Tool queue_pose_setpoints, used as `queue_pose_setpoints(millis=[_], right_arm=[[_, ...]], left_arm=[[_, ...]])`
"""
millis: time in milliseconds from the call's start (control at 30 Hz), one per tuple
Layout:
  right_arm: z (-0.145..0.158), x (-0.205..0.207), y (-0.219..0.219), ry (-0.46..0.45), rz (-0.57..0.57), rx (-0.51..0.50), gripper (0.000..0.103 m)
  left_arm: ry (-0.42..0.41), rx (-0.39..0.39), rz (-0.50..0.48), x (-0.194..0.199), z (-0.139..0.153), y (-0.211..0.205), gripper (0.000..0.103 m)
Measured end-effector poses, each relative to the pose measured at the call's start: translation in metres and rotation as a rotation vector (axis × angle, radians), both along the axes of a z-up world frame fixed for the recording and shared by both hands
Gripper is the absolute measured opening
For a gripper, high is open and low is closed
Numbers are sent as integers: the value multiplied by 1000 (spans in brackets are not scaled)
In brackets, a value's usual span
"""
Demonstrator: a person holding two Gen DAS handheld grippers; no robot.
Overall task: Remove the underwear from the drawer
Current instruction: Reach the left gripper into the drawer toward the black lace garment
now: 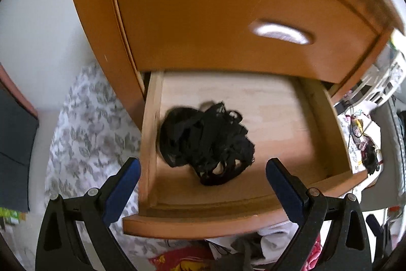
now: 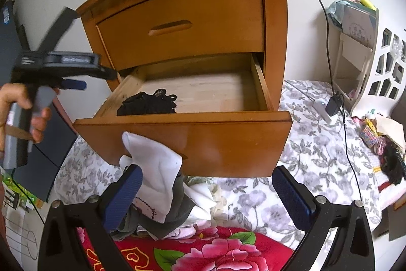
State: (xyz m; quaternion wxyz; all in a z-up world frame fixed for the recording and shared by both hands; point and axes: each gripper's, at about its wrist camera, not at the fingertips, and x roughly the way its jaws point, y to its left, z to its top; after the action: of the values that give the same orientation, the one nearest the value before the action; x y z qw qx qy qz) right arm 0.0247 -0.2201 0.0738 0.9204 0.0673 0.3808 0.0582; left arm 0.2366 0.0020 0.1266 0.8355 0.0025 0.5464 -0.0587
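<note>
Underwear (image 1: 206,141) lies bunched near the drawer (image 1: 327,128) left wall; left gripper (image 1: 203,191) hovers above it, jaws wide and empty, probably to grab. Right gripper (image 2: 206,197) waits below the drawer front, also wide and empty.

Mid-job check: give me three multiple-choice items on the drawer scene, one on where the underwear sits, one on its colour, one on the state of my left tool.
1. Where is the underwear?
A. In the open lower drawer, near its left wall
B. On top of the nightstand
C. In the upper drawer

2. What colour is it?
A. White
B. Red
C. Black

3. What state is the left tool in?
A. Shut on the underwear
B. Open, above the drawer, holding nothing
C. Shut on the drawer front

Key:
1. A, the heap lies on the drawer floor close to the left wall.
2. C, it is dark black lace.
3. B, the fingers stand wide apart on either side of the heap.
</note>
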Motion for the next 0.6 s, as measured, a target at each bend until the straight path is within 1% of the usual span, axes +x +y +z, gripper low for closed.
queue_pose_setpoints(millis=[100,167,400,500,600], right_arm=[[6,4,4,-11,19,-14,103],[10,7,7,-22,31,-24,103],[19,23,19,-35,63,-34,103],[22,31,23,-40,74,-44,103],[24,38,27,-41,85,-50,103]], left_arm=[[55,19,28,12,-13,1,99],[78,35,36,20,-20,1,99],[133,83,15,41,-42,-8,99],[168,121,0,49,-54,-12,99],[200,138,-2,56,-65,-11,98]])
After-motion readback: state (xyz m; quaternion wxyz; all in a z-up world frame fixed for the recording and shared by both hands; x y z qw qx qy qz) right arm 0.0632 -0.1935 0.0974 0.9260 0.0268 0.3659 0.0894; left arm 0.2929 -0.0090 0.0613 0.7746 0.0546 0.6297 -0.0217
